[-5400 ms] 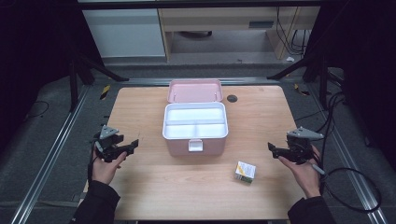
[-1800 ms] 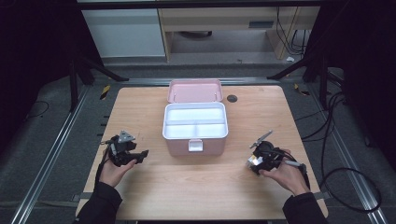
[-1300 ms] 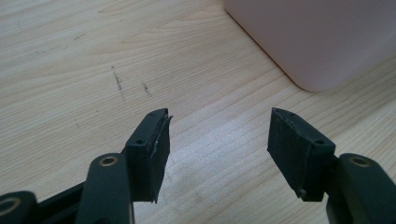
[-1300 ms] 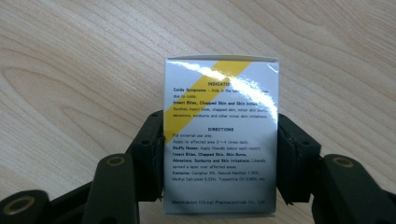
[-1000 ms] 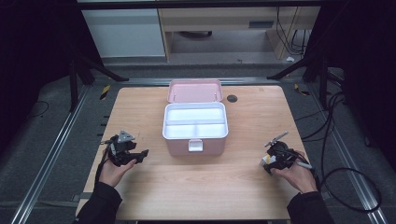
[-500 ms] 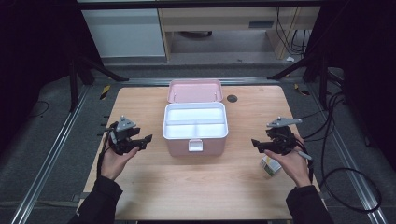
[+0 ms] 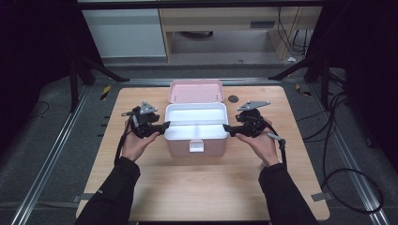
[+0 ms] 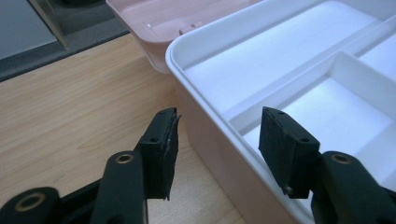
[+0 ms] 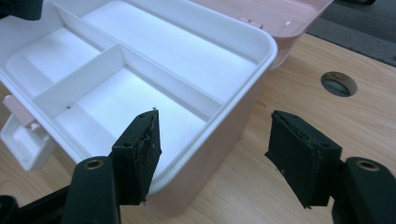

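High view: two sleeved forearms are reaching in from the near edge of the wooden table (image 7: 202,187). At the left, the left gripper (image 7: 163,127) is straddling the left wall of the pink box (image 7: 197,146), its fingers (image 8: 161,147) standing apart, one outside and one over the white tray (image 7: 196,118); they have just been closing in, not yet pressing. At the right, the right gripper (image 7: 226,127) is likewise straddling the right wall, fingers (image 9: 140,154) apart, having just narrowed slightly. The box is sitting at the table's centre, its white latch (image 7: 197,146) facing near. Farther back, its pink lid (image 7: 195,91) is lying open, beside a round hole (image 7: 233,99) in the table.
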